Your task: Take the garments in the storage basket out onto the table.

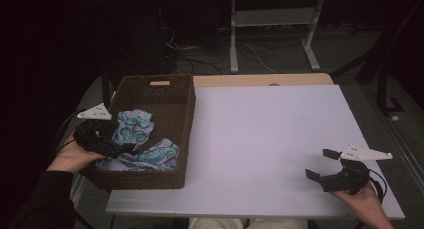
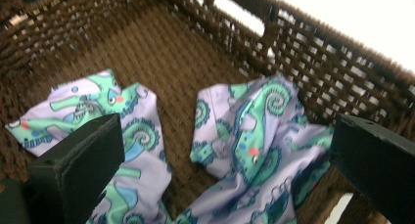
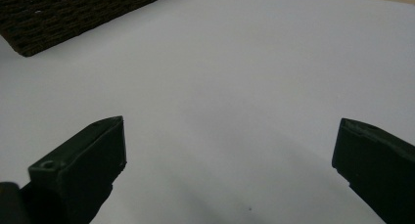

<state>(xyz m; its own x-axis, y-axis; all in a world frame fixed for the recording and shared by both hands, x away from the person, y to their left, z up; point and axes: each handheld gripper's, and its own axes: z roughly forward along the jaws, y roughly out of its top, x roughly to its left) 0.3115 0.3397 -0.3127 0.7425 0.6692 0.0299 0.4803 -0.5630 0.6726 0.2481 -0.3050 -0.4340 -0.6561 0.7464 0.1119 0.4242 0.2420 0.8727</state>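
A brown wicker basket (image 1: pixel 181 114) stands at the table's left side. Inside it lies a crumpled lilac cloth (image 1: pixel 145 144) printed with green and teal swirls. My left gripper (image 1: pixel 122 148) reaches into the basket from the left, low over the cloth, its jaws wide apart. In the left gripper view the same lilac cloth (image 2: pixel 254 141) spreads in two heaps between and beyond the open jaws, with nothing gripped, and the basket wall (image 2: pixel 303 48) rises behind. My right gripper (image 1: pixel 320 164) rests open at the table's front right over the bare white tabletop (image 3: pixel 235 87).
The basket's corner (image 3: pixel 44 23) shows far left in the right gripper view. A wooden strip (image 1: pixel 260 80) runs along the table's far edge. Beyond it on the floor stand a white desk frame (image 1: pixel 272 34) and loose cables (image 1: pixel 200 54).
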